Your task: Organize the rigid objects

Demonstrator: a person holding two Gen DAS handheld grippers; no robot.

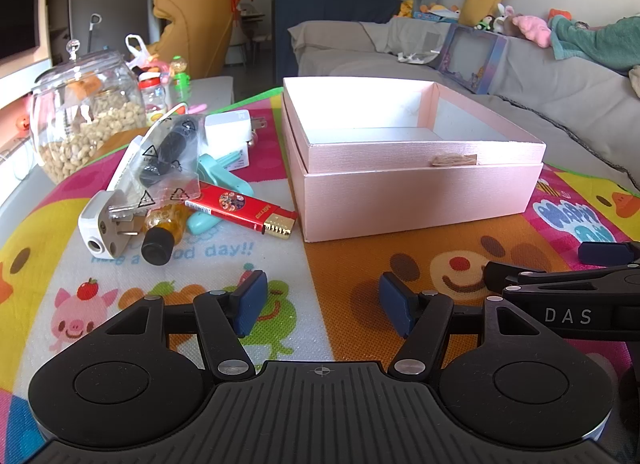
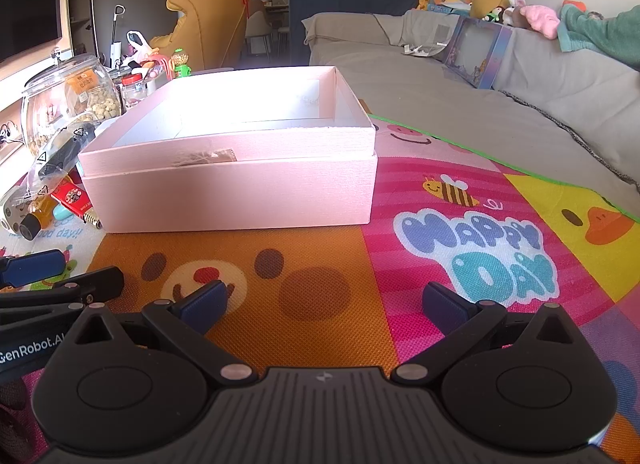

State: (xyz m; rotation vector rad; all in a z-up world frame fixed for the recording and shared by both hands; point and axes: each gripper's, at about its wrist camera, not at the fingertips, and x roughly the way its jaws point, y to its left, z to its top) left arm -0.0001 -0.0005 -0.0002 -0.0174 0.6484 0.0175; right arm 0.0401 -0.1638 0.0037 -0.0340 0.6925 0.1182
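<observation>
On the bright cartoon-print play mat (image 1: 360,264) sits the biggest item, an open pale-pink cardboard box (image 1: 416,199), empty inside, nested in its own lid. Left wrist view sees it corner-on, to the right of centre; right wrist view (image 2: 236,191) sees its long front wall nearly broadside, long axis running left-right across frame.

Left of the box is a clear glass jar of nuts with a knobbed lid (image 1: 80,115), upright, near the mat edge.

Just beside the box's left wall is the clutter pile. Left view shows it whole; right view catches only its edge, mostly hidden behind the box.
- white plug adapter with metal prongs (image 1: 106,229), long axis toward the camera
- clear plastic bag holding black parts (image 1: 168,159), lying across the adapter
- white square charger block (image 1: 228,131), prongs pointing right toward the box
- red rectangular lighter with gold end (image 1: 244,211), gold end pointing at the box's near corner, close to it
- small amber bottle with black cap (image 1: 162,236), on its side, cap toward the camera
- mint-green plastic clip (image 1: 224,179), partly under the lighter

Left claw (image 1: 323,304): blue pads apart, nothing between them, over the mat. Right claw (image 2: 324,304): also spread wide and empty. Each view shows the other claw at its edge.
</observation>
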